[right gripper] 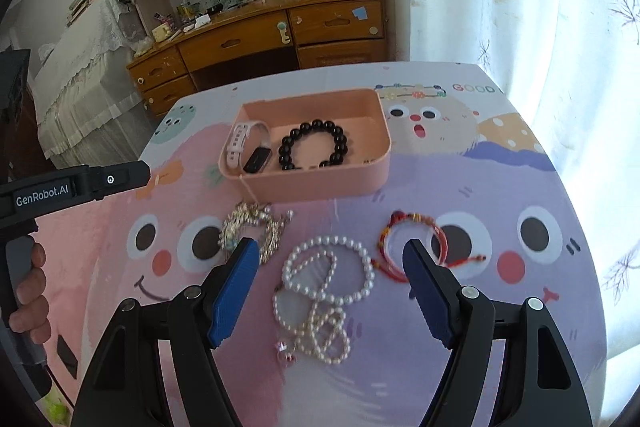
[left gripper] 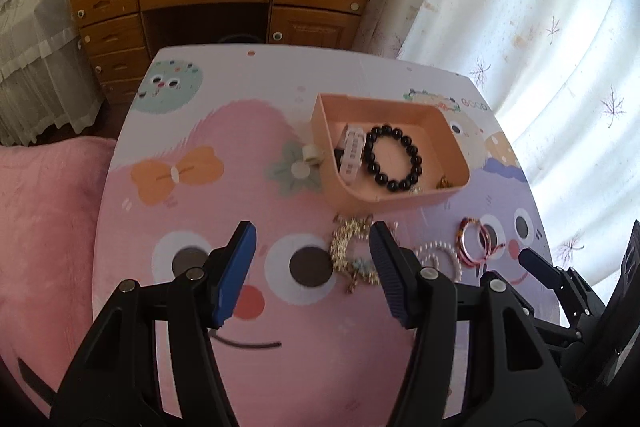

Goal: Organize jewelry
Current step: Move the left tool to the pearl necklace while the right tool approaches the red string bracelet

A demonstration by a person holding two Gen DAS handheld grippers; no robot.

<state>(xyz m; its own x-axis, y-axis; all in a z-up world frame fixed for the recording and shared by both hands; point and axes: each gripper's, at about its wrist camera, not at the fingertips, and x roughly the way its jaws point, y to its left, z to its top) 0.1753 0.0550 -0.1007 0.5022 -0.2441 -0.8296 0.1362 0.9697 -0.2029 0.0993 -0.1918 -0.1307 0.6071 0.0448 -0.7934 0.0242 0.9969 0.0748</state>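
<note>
A pink tray (right gripper: 304,183) (left gripper: 400,201) on the cartoon table holds a black bead bracelet (right gripper: 314,145) (left gripper: 394,157) and a white-strap watch (right gripper: 244,143) (left gripper: 352,151). In front of it lie a gold rhinestone piece (right gripper: 252,227) (left gripper: 348,247), a pearl necklace (right gripper: 324,287) (left gripper: 440,255) and a red string bracelet (right gripper: 416,239) (left gripper: 476,241). My left gripper (left gripper: 314,247) is open and empty, left of the gold piece. My right gripper (right gripper: 332,263) is open and empty above the pearls.
The table (right gripper: 520,327) ends at a curtained window (right gripper: 560,7) on the right. A wooden desk (right gripper: 260,39) stands behind it. A pink blanket (left gripper: 44,227) lies to the left. The left gripper's body (right gripper: 72,187) reaches in at the left of the right wrist view.
</note>
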